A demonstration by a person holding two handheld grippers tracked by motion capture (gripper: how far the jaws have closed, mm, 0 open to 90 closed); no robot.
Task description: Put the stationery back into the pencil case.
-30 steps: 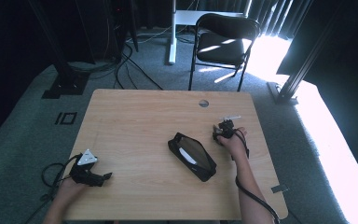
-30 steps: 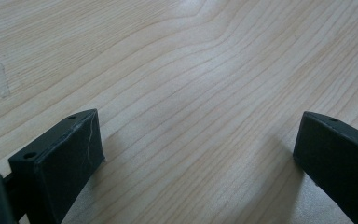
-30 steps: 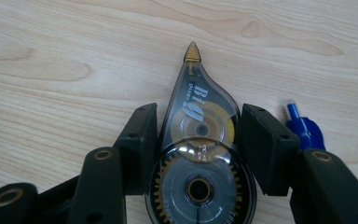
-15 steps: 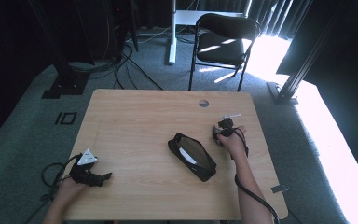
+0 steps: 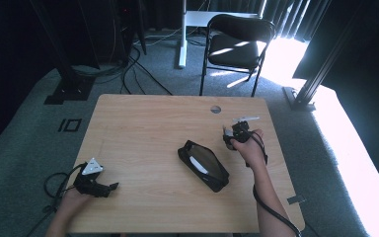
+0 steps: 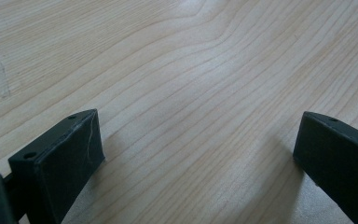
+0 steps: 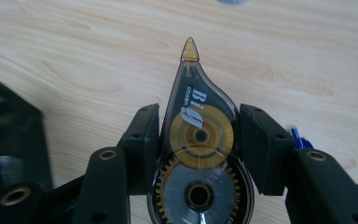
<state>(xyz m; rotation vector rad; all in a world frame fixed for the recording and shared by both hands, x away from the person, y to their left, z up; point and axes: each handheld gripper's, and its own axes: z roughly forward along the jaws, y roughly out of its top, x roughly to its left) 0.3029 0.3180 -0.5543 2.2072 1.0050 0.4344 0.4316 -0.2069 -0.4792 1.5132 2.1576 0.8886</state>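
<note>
the correction tape dispenser [image 7: 199,140] sits pinched between the two black jaws of the right gripper [image 7: 199,144], its clear smoky shell showing an amber reel above a grey toothed reel. on the shell, white lettering reads "big", with a smaller line of print beside it too fine to read. its amber tip points away from the gripper, over the wooden table [image 7: 74,56]. in the high view the right gripper [image 5: 238,133] is just to the right of the black pencil case [image 5: 203,165], near that case's far end. the pencil case lies open at a slant on the table's middle, something pale inside it. a small blue thing [image 7: 299,138], partly hidden, peeks out just right of the dispenser behind the jaw. well left of the pencil case, at the table's near edge, the left gripper [image 5: 96,183] rests with its jaws spread wide over bare wood [image 6: 191,93], nothing between them.
</note>
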